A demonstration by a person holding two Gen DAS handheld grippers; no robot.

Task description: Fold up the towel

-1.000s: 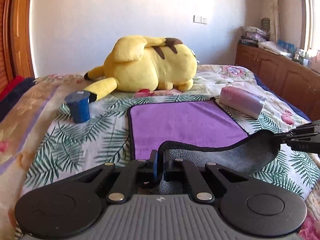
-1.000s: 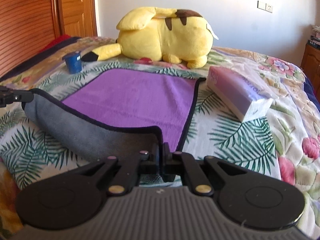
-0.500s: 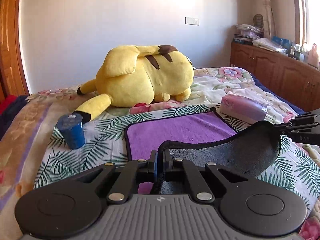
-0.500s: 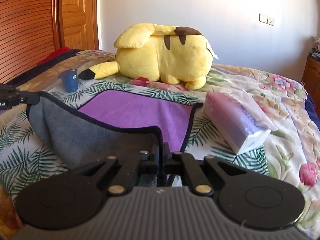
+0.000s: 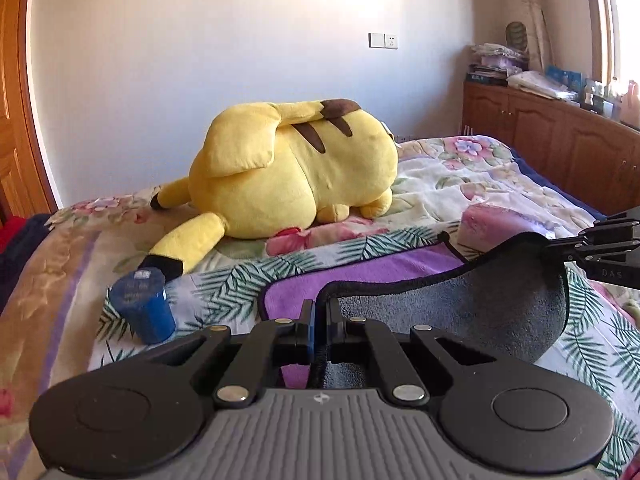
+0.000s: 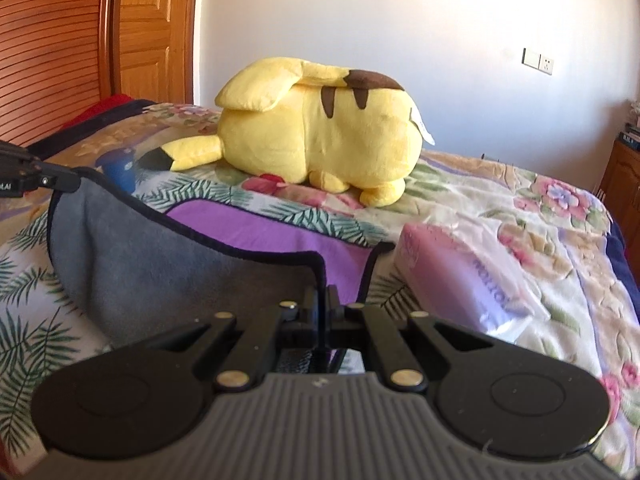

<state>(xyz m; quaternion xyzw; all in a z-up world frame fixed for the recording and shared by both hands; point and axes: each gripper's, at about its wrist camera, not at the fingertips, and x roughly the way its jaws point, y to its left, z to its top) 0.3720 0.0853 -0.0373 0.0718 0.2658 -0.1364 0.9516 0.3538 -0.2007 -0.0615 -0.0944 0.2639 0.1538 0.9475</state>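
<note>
The towel is purple on top and grey underneath, with a black hem, and lies on the bed. Its near edge is lifted and curls forward, grey side showing. My left gripper is shut on the near left corner. My right gripper is shut on the near right corner; it also shows in the left wrist view. In the right wrist view the towel's grey side hangs between the two grippers, and the left gripper is at the far left.
A big yellow plush toy lies beyond the towel. A blue cup stands left of the towel. A pink tissue pack lies right of it. A wooden cabinet runs along the right; a wooden door is at the left.
Both grippers have carried the towel's near edge forward toward the plush toy and a little up. More grey underside covers the purple face.
</note>
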